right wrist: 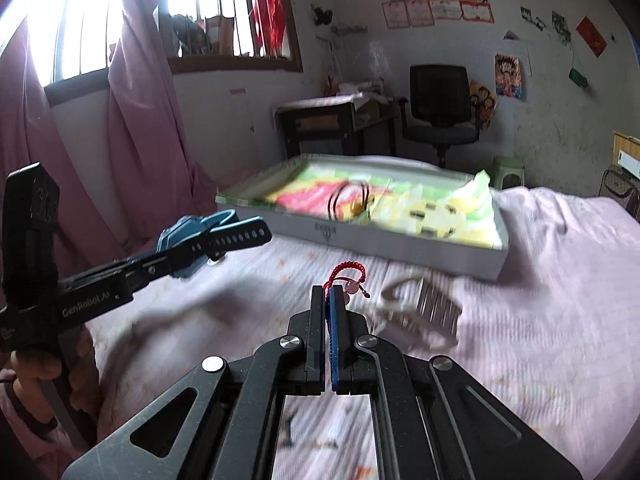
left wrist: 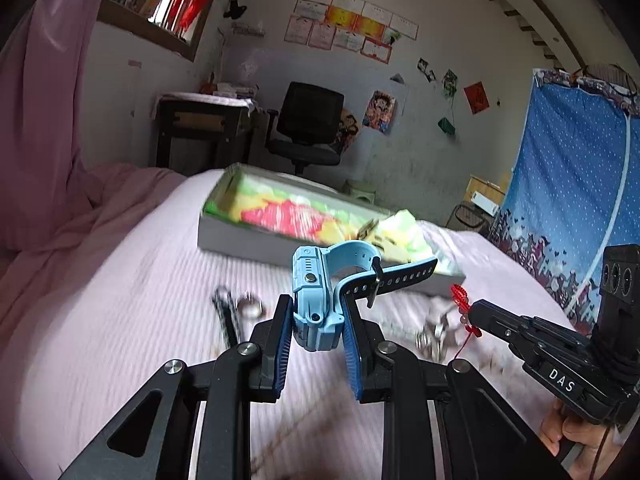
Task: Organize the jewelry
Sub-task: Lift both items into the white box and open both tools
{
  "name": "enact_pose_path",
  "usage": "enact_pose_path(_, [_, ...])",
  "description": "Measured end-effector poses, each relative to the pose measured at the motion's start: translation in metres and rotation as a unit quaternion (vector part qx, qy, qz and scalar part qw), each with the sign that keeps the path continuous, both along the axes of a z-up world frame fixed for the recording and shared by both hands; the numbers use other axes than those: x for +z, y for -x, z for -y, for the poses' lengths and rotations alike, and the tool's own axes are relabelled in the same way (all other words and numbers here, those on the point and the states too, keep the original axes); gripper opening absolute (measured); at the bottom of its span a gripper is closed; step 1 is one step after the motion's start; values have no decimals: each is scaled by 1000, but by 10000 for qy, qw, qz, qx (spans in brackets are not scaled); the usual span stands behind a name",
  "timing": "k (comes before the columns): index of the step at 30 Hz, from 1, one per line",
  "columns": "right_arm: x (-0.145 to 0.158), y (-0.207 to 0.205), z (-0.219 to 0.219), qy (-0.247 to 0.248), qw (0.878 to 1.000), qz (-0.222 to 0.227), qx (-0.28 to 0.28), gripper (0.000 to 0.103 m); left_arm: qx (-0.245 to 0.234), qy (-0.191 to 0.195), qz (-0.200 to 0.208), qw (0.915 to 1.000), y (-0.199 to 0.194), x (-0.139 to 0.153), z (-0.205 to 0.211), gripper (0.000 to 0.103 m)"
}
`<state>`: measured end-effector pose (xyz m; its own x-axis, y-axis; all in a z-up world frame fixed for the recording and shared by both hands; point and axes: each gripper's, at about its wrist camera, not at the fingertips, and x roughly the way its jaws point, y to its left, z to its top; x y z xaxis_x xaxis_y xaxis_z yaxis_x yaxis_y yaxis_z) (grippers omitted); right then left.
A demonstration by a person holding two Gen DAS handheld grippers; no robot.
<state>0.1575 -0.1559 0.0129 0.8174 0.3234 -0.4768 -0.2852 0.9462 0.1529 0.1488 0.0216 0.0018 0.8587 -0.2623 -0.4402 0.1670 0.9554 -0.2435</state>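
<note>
My left gripper (left wrist: 318, 320) is clamped on the blue smartwatch (left wrist: 316, 300), lifted clear of the bed, short of the tissue-lined tray (left wrist: 240, 236). My right gripper (right wrist: 333, 312) pinches the red cord bracelet (right wrist: 346, 276), presumably both bound for that tray.

Daylight came through the barred window (right wrist: 172, 12), which was blown out to white in the right wrist view and left the room beyond dim and grey. Both views bent hard at the rims, with dark vignetted corners. Motion blur smeared the bedsheet (left wrist: 120, 280) and the small items lying on it, while the gripper fingers stayed sharp, casting soft shadows on the cloth
</note>
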Motion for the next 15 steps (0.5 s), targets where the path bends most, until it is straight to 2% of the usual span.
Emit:
enact_pose_path(6, [24, -26, -1, -173, 9994, 293, -95, 2, 65, -137, 112, 9998, -30, 27, 8, 23])
enact_pose_path(10, [29, -50, -2, -225, 9991, 300, -199, 2, 89, -244, -78, 9996, -66, 37, 16, 23])
enact_pose_path(15, [29, -85, 1, -282, 9983, 182, -470, 2, 183, -244, -490, 9983, -111, 31, 18, 23])
